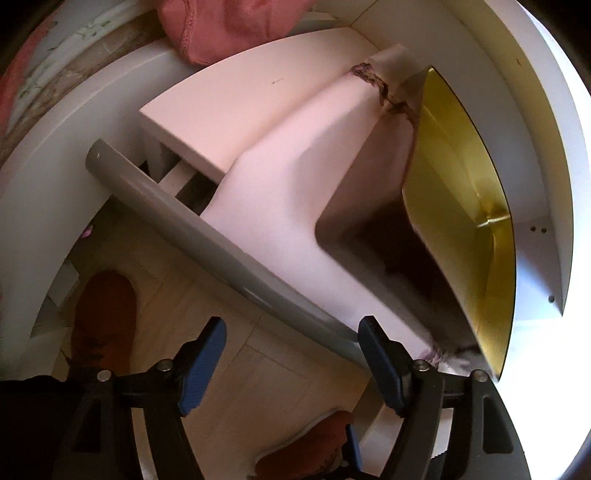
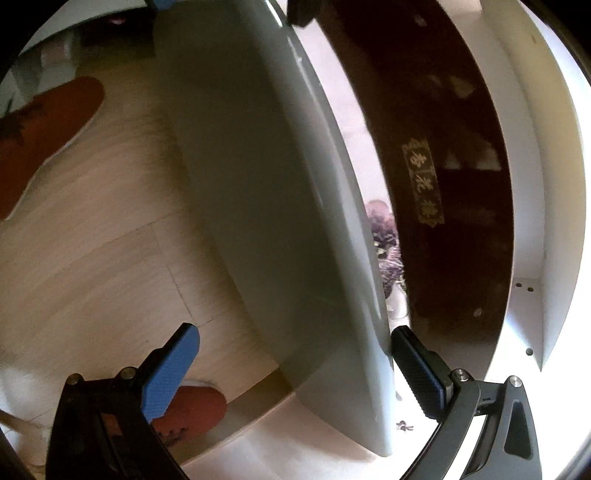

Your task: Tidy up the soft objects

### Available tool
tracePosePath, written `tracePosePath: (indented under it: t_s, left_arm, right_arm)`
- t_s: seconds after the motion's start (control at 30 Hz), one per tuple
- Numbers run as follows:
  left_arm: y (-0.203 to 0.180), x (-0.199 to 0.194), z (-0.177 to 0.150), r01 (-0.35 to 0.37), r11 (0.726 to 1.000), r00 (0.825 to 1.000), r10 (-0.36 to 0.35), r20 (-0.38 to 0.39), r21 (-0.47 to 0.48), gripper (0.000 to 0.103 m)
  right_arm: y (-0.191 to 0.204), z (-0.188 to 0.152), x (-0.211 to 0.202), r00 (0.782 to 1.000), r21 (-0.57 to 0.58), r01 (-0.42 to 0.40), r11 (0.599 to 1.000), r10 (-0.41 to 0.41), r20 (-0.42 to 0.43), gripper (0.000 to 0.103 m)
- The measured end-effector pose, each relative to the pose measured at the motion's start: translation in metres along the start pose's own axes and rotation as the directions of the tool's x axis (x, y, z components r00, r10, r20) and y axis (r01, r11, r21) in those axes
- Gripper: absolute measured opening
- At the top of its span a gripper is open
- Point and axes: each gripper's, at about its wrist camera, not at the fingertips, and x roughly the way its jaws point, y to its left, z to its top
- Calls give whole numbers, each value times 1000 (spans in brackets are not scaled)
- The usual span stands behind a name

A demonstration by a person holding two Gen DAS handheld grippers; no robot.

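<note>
"Cloth first: where is it?"

"The pale pink folded cloth with dark lace trim (image 1: pixel 295 184) lies behind the long grey drawer front (image 1: pixel 177 210). It runs along that front's inner side and bends up over the edge of a white flat board (image 1: pixel 229 110). One laced end sits toward the drawer's far corner. The other is at the near end, just beside the left gripper (image 1: pixel 293 325)."

"Is that gripper holding it?"

"No. Its blue-padded fingers (image 1: pixel 201 362) stand wide apart over the front's top edge, with nothing pressed between them."

"What else is in the drawer?"

"A dark box with a shiny gold lining (image 1: pixel 465 192) stands against the cloth on the side away from the front. A coral-pink knitted garment (image 1: pixel 221 26) lies past the board's far edge."

"And the right gripper (image 2: pixel 295 332)?"

"Spread wide too. The grey front passes between its fingers, and one finger (image 2: pixel 417 369) is at the front's inner face. Whether it touches, I cannot tell. Lace shows in the gap between the front and the box."
</note>
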Motion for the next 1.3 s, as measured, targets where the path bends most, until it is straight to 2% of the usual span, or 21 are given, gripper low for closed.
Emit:
tracePosePath:
  t_s: [0.1, 0.17, 0.37, 0.5, 0.73, 0.87, 1.03, 1.2, 1.3]
  left_arm:
    - [1, 2, 1, -39, 999, 999, 38, -34, -23, 76]
    - [1, 3, 3, -94, 996, 995, 94, -37, -6, 74]
    - [6, 0, -18, -174, 984, 983, 176, -49, 38, 74]
    - [11, -8, -39, -211, 976, 976, 214, -51, 57, 74]
    - [25, -28, -57, -248, 967, 965, 252, -76, 53, 75]
    - [22, -33, -48, -265, 962, 959, 269, -88, 60, 75]
    - [-9, -36, -25, -300, 949, 947, 308, -91, 93, 74]
    - [-4, -30, -21, -320, 942, 937, 331, -113, 100, 73]
    - [-5, -21, -20, -318, 942, 937, 329, -116, 107, 73]
  right_arm:
    - [3, -2, -5, 999, -11, -41, 999, 41, 2, 103]
    - [7, -3, -9, 998, -19, -57, 998, 57, -5, 103]
    - [18, -8, -24, 987, 10, -147, 989, 147, -61, 103]
    - [31, -12, -33, 975, 61, -196, 979, 201, -94, 103]
    - [61, -19, -46, 963, 57, -209, 976, 216, -159, 103]
    - [67, -22, -51, 952, 87, -241, 967, 253, -171, 103]
    - [84, -27, -49, 941, 100, -279, 955, 292, -173, 103]
    - [86, -36, -49, 919, 120, -339, 933, 356, -170, 103]
    - [90, -37, -49, 918, 126, -338, 933, 356, -173, 103]
